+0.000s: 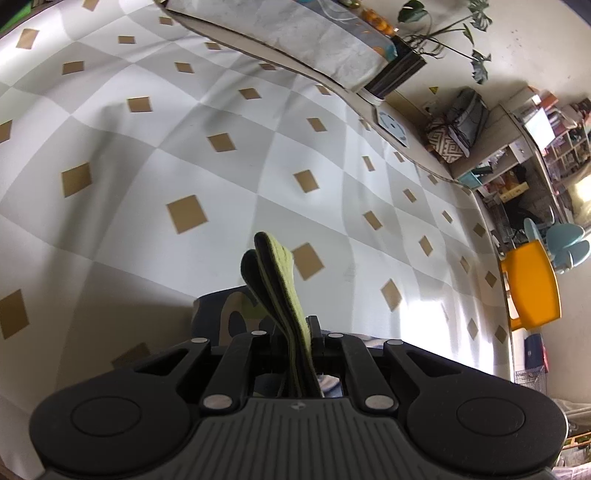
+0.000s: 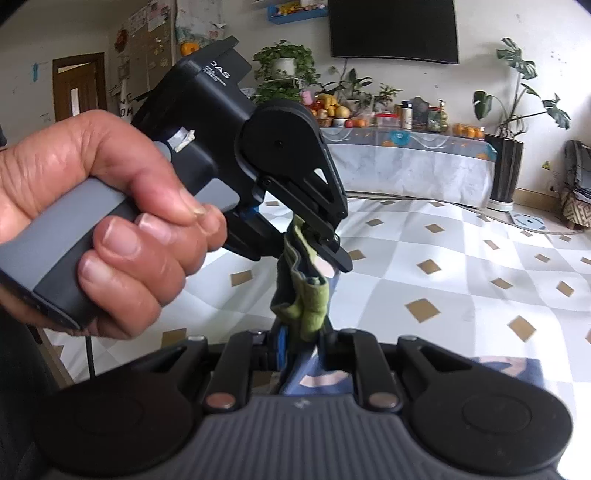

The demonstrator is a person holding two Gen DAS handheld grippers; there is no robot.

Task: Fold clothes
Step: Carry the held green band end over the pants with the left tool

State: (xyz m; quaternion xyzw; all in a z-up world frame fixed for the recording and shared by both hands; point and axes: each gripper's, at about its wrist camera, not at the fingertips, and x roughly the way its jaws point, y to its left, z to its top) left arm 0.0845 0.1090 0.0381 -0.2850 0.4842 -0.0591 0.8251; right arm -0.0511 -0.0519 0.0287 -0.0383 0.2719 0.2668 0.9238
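Cloth filled the middle of both views: a garment (image 2: 303, 295) with a green band edge and blue-grey patterned fabric, held in the air above the floor. In the right wrist view it ran as a bunched strip down the centre of the frame, its long axis roughly vertical, from the left gripper (image 2: 325, 251) in the upper middle to the right gripper (image 2: 301, 350) at the bottom centre. The left gripper's black fingers were clamped on the strip's upper end, and a hand (image 2: 107, 221) at the left of the frame gripped its grey handle. The right gripper's fingers were pinched on the lower end, where more blue fabric with pale shapes showed between them.

In the left wrist view the garment's green band (image 1: 284, 288) stood up between the left gripper's (image 1: 299, 332) closed fingers, folded double, its rounded end pointing toward the top of the frame and leaning slightly left. Patterned dark fabric hung just left of it.

Behind lay a checked floor (image 1: 147, 147) with tan diamonds. In the right wrist view, a cloth-covered table (image 2: 406, 166) with fruit stood at the centre right, a dark screen (image 2: 393, 29) above it, and a potted plant (image 2: 506, 162) at the right.
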